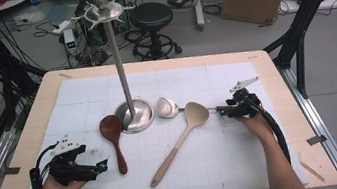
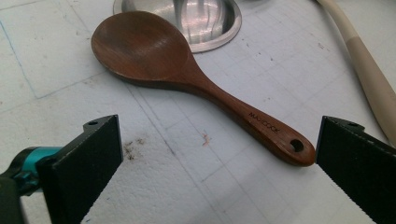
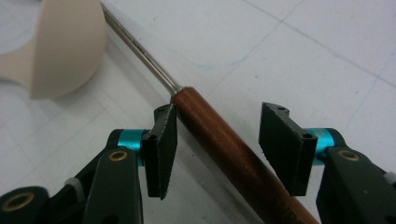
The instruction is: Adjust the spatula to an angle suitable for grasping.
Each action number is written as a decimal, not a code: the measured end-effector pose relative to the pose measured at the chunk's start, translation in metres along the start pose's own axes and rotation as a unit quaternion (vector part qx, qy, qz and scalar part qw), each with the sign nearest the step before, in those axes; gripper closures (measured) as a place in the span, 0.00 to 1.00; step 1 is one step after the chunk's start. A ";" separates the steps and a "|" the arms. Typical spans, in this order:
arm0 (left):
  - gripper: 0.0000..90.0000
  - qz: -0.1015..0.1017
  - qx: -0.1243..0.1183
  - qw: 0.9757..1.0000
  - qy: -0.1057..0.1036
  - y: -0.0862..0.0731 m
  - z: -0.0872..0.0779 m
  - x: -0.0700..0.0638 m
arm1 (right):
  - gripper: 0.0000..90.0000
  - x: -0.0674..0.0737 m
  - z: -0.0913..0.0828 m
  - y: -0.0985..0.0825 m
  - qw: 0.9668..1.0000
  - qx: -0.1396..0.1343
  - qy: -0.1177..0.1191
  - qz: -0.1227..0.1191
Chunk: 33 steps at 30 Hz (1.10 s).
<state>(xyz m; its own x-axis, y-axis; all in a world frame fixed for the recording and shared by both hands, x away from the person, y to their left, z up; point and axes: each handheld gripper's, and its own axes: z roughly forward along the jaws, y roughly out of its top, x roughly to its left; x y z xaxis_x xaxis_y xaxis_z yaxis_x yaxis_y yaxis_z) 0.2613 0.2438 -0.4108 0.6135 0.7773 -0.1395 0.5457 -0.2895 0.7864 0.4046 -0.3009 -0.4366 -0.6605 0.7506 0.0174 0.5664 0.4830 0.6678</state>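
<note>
Right gripper (image 3: 215, 140) is low over the counter (image 1: 27, 141), its fingers (image 3: 161, 144) about half open and straddling the brown wooden handle (image 3: 224, 140) of a ladle. One pad sits against the handle's side; the other stands clear of it, so nothing is gripped yet. The ladle lies flat on the white mat (image 1: 208, 169), its steel bowl (image 1: 166, 107) near the base of the utensil stand (image 1: 134, 115), its thin shaft running past the head of the beige spoon (image 1: 194, 113).

Left gripper (image 2: 219, 154) hovers with fingers wide apart and empty, the tail of the dark wooden spoon (image 2: 154, 56) lying between them.

Risks, as I judge them:
- The grip is off-centre. A one-sided close could push the round handle sideways and roll it out from between the pads.
- The grasp point is right at the handle's front end (steel shaft begins just ahead). A slip forward would leave the pads on thin, slick metal.
- The heavy bowl far from the grip may tip the ladle down on lifting, and could knock the beige spoon or the stand base.
</note>
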 end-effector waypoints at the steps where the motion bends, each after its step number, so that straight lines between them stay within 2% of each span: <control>1: 0.02 0.002 0.001 1.000 0.000 0.000 0.000 0.000 | 0.52 0.000 0.001 -0.001 1.000 0.001 0.002 -0.002; 8: 0.02 0.000 -0.001 1.000 0.001 0.000 -0.001 0.000 | 0.55 0.003 -0.001 -0.002 1.000 0.008 0.013 -0.008; 11: 0.02 0.000 -0.001 1.000 0.001 -0.001 -0.002 0.001 | 0.58 0.006 -0.004 -0.008 1.000 -0.004 0.018 -0.004; 16: 0.02 0.000 -0.001 1.000 0.003 -0.001 -0.003 0.002 | 0.61 0.013 -0.008 -0.012 1.000 -0.002 0.027 -0.007; 19: 0.02 0.000 -0.001 1.000 0.003 -0.001 -0.003 0.001 | 0.61 0.020 -0.011 -0.016 1.000 -0.005 0.024 -0.017; 21: 0.02 0.001 0.000 1.000 0.002 -0.001 -0.003 0.001 | 0.61 0.021 -0.011 -0.017 1.000 -0.004 0.023 -0.016; 22: 0.02 0.001 0.001 1.000 0.002 -0.001 -0.003 0.001 | 0.63 0.022 -0.010 -0.016 0.999 -0.002 0.018 -0.026; 30: 0.02 0.001 0.000 1.000 0.003 -0.001 -0.003 0.001 | 0.66 0.024 -0.010 -0.015 0.999 0.001 0.009 -0.035; 33: 0.02 0.000 -0.001 1.000 0.003 -0.001 -0.003 0.001 | 0.70 0.024 -0.012 -0.015 0.999 0.002 0.013 -0.032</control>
<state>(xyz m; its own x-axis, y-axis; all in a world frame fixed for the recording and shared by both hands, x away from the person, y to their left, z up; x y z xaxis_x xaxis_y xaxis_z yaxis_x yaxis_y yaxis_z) 0.2597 0.2467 -0.4103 0.6102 0.7804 -0.1365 0.5451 -0.2885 0.7872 0.3743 -0.2952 -0.4370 -0.7081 0.7061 -0.0068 0.5237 0.5316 0.6657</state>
